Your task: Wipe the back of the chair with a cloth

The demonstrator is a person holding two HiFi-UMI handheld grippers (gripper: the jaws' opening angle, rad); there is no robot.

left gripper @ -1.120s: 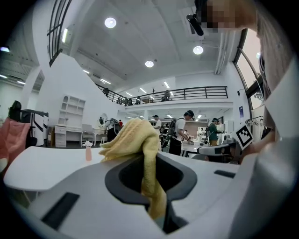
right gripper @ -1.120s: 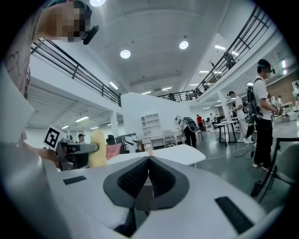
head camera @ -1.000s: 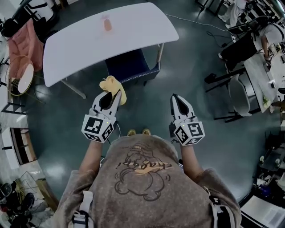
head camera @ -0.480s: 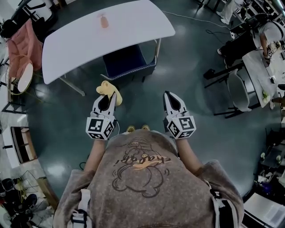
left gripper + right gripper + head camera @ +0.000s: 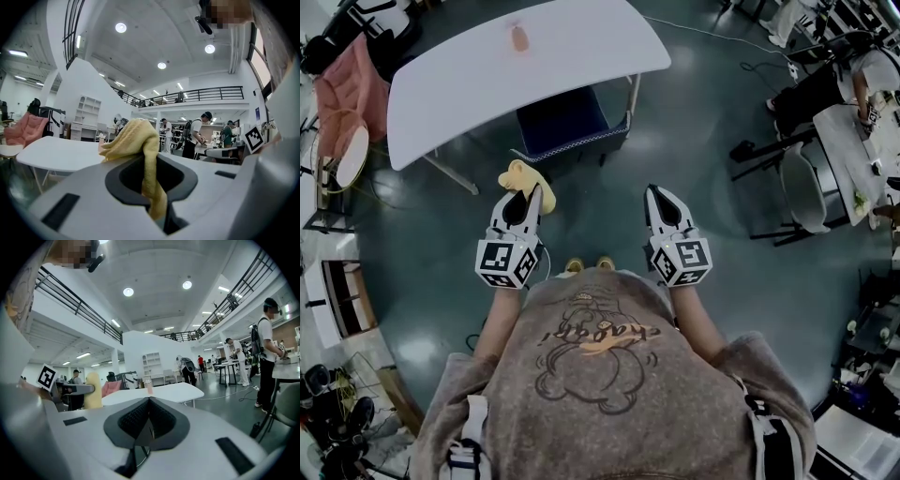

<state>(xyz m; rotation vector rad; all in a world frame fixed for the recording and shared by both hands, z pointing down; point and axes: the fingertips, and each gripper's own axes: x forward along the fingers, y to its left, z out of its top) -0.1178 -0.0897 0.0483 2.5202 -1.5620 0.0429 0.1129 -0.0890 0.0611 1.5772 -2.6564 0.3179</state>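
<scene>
Cloth clamped in left tongs, right tongs closed empty; loose bunch could slip rubbing the chair ahead

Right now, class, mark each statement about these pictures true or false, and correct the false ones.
1. The left hand-held gripper is shut on a yellow cloth. True.
2. The right hand-held gripper grips a second cloth. False: its jaws are together with nothing between them.
3. The blue chair sits partly under the white table. True.
4. Nothing stands on the table. False: a small pinkish object stands on it.
</scene>
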